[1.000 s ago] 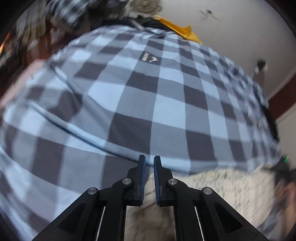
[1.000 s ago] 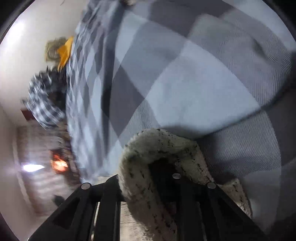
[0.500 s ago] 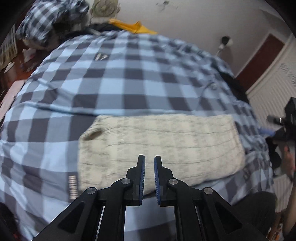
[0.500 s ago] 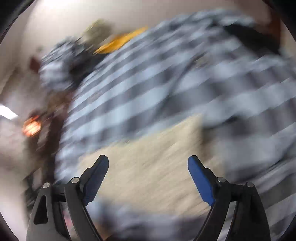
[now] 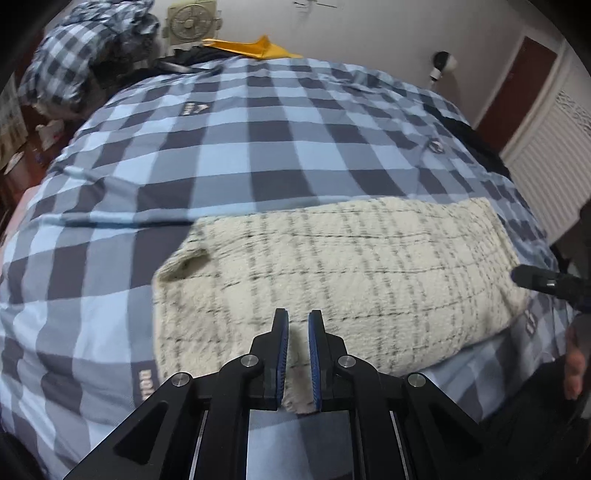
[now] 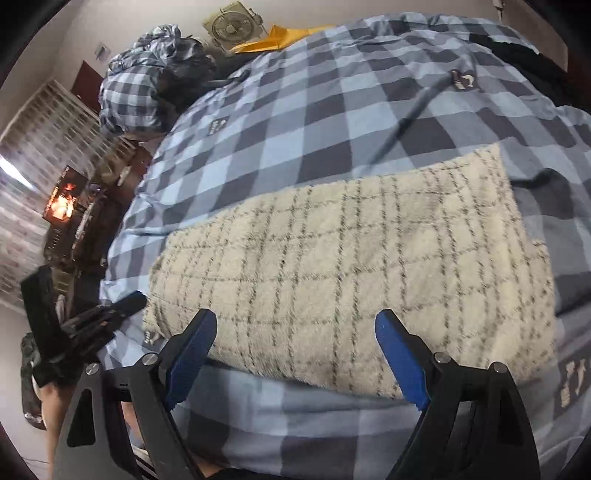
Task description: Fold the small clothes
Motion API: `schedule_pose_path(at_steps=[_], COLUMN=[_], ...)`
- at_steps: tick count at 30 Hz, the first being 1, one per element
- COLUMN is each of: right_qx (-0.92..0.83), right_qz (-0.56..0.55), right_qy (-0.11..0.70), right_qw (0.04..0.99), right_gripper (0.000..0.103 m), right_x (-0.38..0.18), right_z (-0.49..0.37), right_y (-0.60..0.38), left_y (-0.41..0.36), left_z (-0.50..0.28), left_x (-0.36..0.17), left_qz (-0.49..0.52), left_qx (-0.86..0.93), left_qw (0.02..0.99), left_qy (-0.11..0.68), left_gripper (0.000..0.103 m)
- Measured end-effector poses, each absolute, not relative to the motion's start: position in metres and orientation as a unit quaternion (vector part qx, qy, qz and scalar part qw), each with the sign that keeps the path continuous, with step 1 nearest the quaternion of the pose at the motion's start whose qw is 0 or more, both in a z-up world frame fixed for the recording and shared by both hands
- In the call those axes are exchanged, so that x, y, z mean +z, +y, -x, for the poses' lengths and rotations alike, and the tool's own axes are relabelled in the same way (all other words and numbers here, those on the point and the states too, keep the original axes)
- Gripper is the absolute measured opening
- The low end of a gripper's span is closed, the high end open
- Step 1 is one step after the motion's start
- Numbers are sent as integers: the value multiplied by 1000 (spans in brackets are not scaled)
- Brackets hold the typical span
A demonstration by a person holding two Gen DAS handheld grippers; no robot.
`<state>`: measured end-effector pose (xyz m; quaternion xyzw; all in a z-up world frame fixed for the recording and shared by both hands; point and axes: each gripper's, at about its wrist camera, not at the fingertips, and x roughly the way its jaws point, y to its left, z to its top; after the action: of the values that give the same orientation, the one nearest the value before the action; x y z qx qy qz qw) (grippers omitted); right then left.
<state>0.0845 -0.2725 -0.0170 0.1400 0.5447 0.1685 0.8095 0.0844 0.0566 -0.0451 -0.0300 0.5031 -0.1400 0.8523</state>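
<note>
A cream fleece garment with a thin dark grid (image 5: 351,273) lies flat as a folded rectangle on the blue-and-grey checked bedspread (image 5: 258,147). My left gripper (image 5: 297,325) hangs over its near edge with the jaws almost together and nothing between them. In the right wrist view the garment (image 6: 351,266) fills the middle. My right gripper (image 6: 295,328) is wide open and empty just above its near edge. The right gripper's tip also shows at the garment's right end in the left wrist view (image 5: 535,278).
A bundle of checked bedding (image 5: 85,55) lies at the bed's far left, with a box fan (image 5: 190,22) and a yellow cloth (image 5: 255,46) beyond. A dark garment (image 6: 517,51) lies at the far right. A door (image 5: 517,85) stands to the right.
Both grippers have pulled back and up from the bed. The right gripper let go of the fleece and opened. The garment now lies flat and folded.
</note>
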Motion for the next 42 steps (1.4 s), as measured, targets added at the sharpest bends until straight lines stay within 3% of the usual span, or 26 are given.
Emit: schedule_pose_path(at_steps=[9, 15, 20, 21, 27, 33, 34, 35, 37, 42], right_qx=[216, 245, 228, 222, 147, -78, -89, -104, -102, 60], right_qz=[-79, -117, -97, -107, -321, -310, -297, -267, -180, -60], right_qy=[519, 598, 630, 631, 625, 586, 568, 555, 522, 498], right_qw=[824, 754, 736, 736, 696, 744, 762, 781, 828, 863], right_gripper=[86, 86, 83, 78, 72, 72, 74, 74, 74, 74], right_x=[-19, -62, -81, -80, -86, -57, -44, -31, -5, 3], right_z=[-82, -96, -101, -103, -105, -91, -87, -84, -83, -92], right_y=[-226, -216, -220, -226, -319, -407, -407, -401, -372, -284], left_y=[-6, -14, 23, 34, 115, 183, 186, 182, 161, 90], left_z=[-76, -87, -94, -94, -86, -70, -67, -64, -65, -91], left_x=[-54, -93, -108, -110, -117, -86, -75, -62, -42, -39], left_qz=[13, -13, 77, 103, 252, 167, 173, 174, 177, 152], left_qx=[-244, -227, -231, -232, -190, -34, -42, -56, -110, -216], left_qw=[829, 809, 793, 788, 767, 816, 826, 838, 857, 851], left_qy=[503, 542, 559, 561, 559, 552, 535, 513, 471, 454], left_gripper=[9, 9, 9, 9, 9, 17, 33, 90, 103, 103])
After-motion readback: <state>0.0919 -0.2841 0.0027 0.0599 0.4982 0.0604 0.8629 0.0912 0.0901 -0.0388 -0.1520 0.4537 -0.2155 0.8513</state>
